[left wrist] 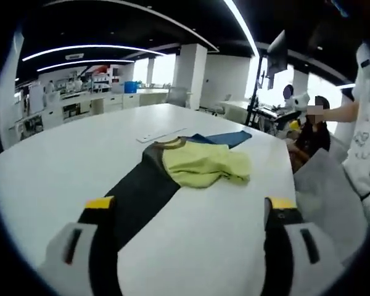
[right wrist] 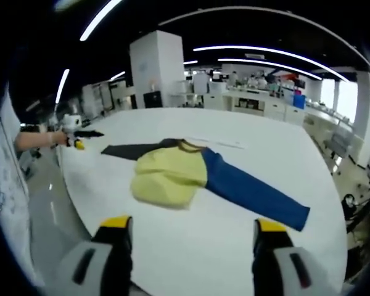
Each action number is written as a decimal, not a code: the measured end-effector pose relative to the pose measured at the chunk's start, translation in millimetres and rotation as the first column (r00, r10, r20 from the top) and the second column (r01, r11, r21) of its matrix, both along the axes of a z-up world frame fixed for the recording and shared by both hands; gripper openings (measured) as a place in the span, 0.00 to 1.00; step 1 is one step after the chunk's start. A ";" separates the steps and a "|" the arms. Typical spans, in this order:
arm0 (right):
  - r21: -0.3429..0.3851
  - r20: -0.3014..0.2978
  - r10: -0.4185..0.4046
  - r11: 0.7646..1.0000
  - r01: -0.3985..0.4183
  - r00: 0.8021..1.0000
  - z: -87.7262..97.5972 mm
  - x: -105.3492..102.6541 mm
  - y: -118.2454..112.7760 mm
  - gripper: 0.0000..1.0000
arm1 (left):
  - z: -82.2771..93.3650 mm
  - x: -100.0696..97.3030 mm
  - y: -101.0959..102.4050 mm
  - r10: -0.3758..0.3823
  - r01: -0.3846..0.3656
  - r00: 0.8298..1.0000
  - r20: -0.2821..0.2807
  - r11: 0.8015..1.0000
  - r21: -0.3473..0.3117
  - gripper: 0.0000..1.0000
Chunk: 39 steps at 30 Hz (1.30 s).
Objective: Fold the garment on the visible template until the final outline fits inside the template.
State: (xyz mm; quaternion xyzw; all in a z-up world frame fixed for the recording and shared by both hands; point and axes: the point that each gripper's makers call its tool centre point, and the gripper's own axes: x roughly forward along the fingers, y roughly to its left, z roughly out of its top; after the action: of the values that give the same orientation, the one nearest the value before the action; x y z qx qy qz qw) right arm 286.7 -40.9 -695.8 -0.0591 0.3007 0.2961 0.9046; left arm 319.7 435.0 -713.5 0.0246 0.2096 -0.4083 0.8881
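- In the left gripper view, the left gripper [left wrist: 188,209] stands released, its two yellow-tipped jaws spread wide with nothing between them, raised over the white tabletop [left wrist: 61,166].
- The dark sleeve [left wrist: 135,197] of the garment runs from between those jaws, close to the left one, up toward the middle of the tabletop.
- Beyond it the garment [left wrist: 200,163] lies bunched, its yellow-green body folded over itself, with a blue sleeve [left wrist: 225,138] stretching away behind it.
- A thin pale strip [left wrist: 161,134] lies on the tabletop just past the collar; whether it is the template I cannot tell.
- A seated person [left wrist: 311,132] is at the far right edge of the tabletop.
- In the right gripper view, the right gripper [right wrist: 191,231] is likewise released, jaws wide apart and holding nothing, above the near edge of the tabletop [right wrist: 283,154].
- Ahead of it the garment [right wrist: 169,176] lies flat-ish, the yellow body in the middle, the blue sleeve [right wrist: 253,194] reaching right and the dark sleeve [right wrist: 132,150] reaching left.
- At the left edge a person's arm [right wrist: 40,140] holds something dark with a yellow tip near the tabletop's rim.
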 end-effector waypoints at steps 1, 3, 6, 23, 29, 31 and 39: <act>0.001 0.003 0.006 1.000 -0.006 1.000 0.2 -1.3 -0.1 0.80 | -0.1 -1.3 -1.7 0.005 -0.005 1.000 0.005 1.000 0.008 0.94; 0.005 0.009 0.014 1.000 -0.014 1.000 0.7 -2.1 -1.8 0.80 | 2.2 -9.7 -14.7 0.014 -0.014 1.000 0.009 1.000 0.004 0.92; 0.014 0.016 0.024 1.000 -0.024 1.000 1.4 -3.1 -5.2 0.79 | 2.3 -11.6 -18.2 0.024 -0.024 1.000 0.005 1.000 -0.004 0.93; 0.007 0.033 0.084 0.996 -0.085 0.996 -3.0 -6.9 -50.0 0.76 | 6.5 -27.7 -64.0 0.073 -0.074 0.997 0.028 0.997 0.028 0.89; 0.017 0.040 0.104 0.994 -0.105 0.994 -4.2 -1.8 -65.4 0.76 | 6.8 -31.9 -79.5 0.088 -0.089 0.996 0.033 0.996 0.022 0.89; 0.016 0.040 0.107 0.994 -0.108 0.993 -4.9 -0.2 -69.1 0.77 | 6.1 -33.9 -83.7 0.091 -0.091 0.995 0.032 0.995 0.025 0.90; 0.014 0.046 0.116 0.993 -0.117 0.992 -10.7 7.0 -75.1 0.76 | 4.0 -41.2 -91.8 0.105 -0.106 0.994 0.025 0.994 0.020 0.90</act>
State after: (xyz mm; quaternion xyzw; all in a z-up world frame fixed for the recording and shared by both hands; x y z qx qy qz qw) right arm 293.8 -115.9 -706.5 -0.0756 0.2736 0.3497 0.8928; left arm 278.5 343.2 -709.5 0.0276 0.2044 -0.3583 0.9105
